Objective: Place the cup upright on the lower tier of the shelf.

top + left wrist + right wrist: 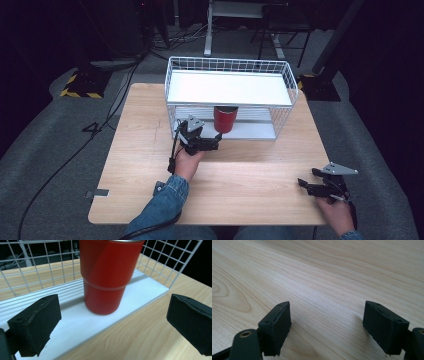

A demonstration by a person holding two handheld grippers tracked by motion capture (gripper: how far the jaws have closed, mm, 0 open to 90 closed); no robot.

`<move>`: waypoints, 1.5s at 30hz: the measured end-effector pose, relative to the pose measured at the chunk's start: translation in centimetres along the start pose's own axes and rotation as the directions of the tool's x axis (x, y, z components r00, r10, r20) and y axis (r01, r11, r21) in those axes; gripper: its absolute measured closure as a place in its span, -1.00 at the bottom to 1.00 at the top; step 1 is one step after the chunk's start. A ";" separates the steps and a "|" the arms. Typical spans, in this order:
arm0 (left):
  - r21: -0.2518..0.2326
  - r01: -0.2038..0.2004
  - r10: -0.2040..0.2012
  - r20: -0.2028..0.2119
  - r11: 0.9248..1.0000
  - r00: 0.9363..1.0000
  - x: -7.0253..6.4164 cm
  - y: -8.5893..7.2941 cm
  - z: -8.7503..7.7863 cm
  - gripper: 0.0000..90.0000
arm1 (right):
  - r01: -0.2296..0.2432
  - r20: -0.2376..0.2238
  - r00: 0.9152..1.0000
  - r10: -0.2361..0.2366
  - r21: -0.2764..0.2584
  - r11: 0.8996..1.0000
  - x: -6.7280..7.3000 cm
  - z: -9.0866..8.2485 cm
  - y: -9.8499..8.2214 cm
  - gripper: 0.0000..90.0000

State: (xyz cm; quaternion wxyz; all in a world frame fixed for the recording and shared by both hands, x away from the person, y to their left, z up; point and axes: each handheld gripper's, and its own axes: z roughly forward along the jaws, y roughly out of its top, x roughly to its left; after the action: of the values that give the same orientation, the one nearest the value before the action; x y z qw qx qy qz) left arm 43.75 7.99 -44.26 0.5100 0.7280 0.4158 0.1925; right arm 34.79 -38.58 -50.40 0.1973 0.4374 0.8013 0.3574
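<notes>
The left gripper is wide open and holds nothing. Right in front of it stands a red cup. The cup is upright on the low white shelf of a wire rack, just past the shelf's front edge. In the left gripper view, one black pad sits to each side of the cup, but both are a little short of it and do not touch it.

It looks like the job now is to grab the cup. To do it well, the gripper should go straight ahead until the cup sits between the pads. It should stay level and low, under the top shelf. Then the pads should close slowly on the fat middle of the cup, so it does not tip or slide back.

The right gripper is well off to the side, low over the wooden table. It is wide open too, and holds nothing.
</notes>
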 end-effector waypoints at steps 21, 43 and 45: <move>0.018 -0.032 0.031 0.025 0.999 0.999 -0.4 -1.0 -7.5 -0.99 | -0.002 -0.003 1.000 0.002 0.002 1.000 0.0 0.0 0.0 -0.50; 0.228 -0.091 0.110 -0.073 0.969 0.991 -0.9 -6.1 -13.5 -0.72 | 0.002 -0.004 1.000 -0.002 0.003 1.000 0.0 0.0 0.0 -0.51; 0.254 -0.077 0.096 -0.062 0.964 0.993 -1.1 -6.7 -13.4 -0.72 | 0.001 -0.004 1.000 -0.001 0.003 1.000 0.0 0.0 0.0 -0.51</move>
State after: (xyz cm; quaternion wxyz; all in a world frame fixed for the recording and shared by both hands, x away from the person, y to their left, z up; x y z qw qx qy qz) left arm 30.90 15.86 -44.73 0.3889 0.7966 0.4234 0.1871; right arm 34.79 -38.56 -50.40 0.1955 0.4365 0.8025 0.3568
